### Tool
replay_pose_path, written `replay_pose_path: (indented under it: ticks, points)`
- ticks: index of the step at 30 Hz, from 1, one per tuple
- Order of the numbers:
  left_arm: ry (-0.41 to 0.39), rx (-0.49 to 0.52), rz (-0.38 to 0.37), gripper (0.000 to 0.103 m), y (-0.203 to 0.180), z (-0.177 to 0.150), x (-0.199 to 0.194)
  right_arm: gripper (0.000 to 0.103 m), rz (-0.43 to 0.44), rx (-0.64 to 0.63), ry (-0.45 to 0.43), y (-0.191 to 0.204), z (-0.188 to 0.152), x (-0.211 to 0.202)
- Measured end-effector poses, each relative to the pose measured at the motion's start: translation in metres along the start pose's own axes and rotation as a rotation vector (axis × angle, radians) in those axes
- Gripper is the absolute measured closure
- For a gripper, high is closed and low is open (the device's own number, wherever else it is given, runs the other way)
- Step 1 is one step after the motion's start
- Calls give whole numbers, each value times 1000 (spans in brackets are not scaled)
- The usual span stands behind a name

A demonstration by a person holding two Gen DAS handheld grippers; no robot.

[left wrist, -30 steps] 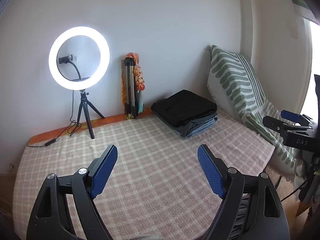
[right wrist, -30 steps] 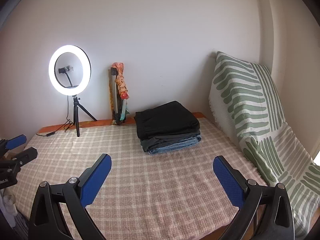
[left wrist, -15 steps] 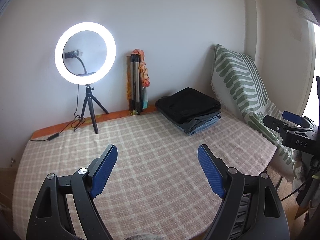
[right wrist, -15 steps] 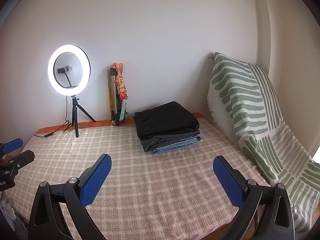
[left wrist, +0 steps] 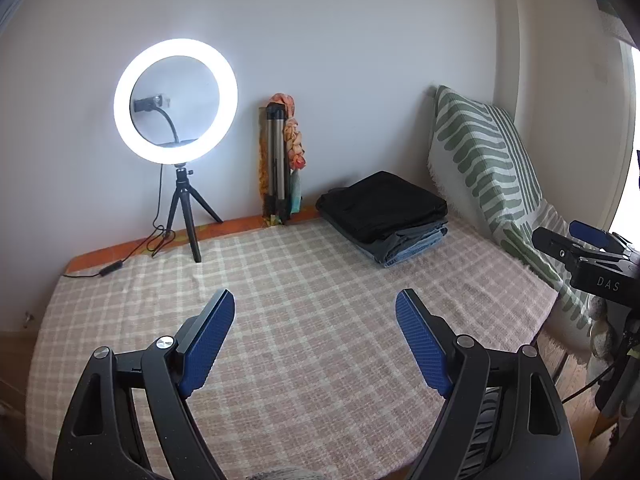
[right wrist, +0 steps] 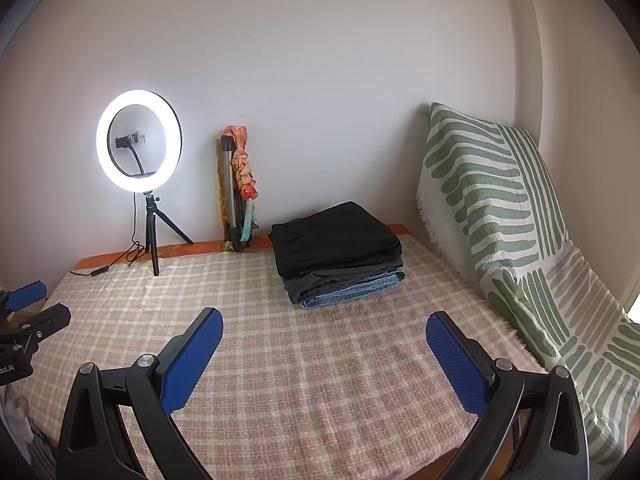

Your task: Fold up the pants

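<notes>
Pants (right wrist: pixel 336 236) are lying folded in a stack toward the far end of the bed (right wrist: pixel 280 380), well beyond both tongs, with a black pair on top, a dark grey one under it and a light blue denim one at the bottom. In the right wrist view the stack's long axis is running roughly left to right across the bed, slightly skewed, with the rounded fold edges facing the camera; which end is waist and which is hem is not showing.

Nearest, the left tongs (left wrist: pixel 315 304) are standing wide open over the checked bedcover, nothing between the blue pads. The right tongs (right wrist: pixel 324 322) are likewise hanging open and empty over the cover. Each is also poking into the other's view at the frame edge, cut off there.

Farther on, past the stack (left wrist: pixel 382 210), a green-and-white striped throw (right wrist: pixel 492 208) is draping over something leaning against the right wall; what it is covering is hidden. At the far edge a lit ring light (left wrist: pixel 175 101) is standing on a small tripod (left wrist: pixel 185 208), its cable trailing along an orange strip at the head of the bed. Beside it a folded tripod (left wrist: pixel 276 164) with patterned cloth hanging on it is leaning against the wall (left wrist: pixel 320 40). The lower part of the bed is being cut off by the tongs' black arms.
</notes>
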State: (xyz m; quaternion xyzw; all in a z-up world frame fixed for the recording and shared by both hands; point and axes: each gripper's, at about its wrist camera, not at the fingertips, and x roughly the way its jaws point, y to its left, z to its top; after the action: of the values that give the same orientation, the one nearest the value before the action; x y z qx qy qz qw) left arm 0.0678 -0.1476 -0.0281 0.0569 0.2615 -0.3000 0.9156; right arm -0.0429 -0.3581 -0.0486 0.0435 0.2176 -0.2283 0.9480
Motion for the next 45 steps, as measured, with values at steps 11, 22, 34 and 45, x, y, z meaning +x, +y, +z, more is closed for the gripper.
replay_pose_path:
  ticks: [11, 22, 34, 45]
  points:
    - [3, -12, 7, 20, 1, -1, 1, 0, 6, 3, 5, 2, -2, 2]
    - [3, -16, 2, 20, 0, -1, 0, 0, 11, 11, 13, 1, -4, 4]
    - [2, -17, -4, 20, 2, -1, -1, 0, 20, 11, 19, 5, -4, 5]
    - [2, -14, -2, 20, 2, -2, 0, 0, 24, 14, 22, 4, -5, 5]
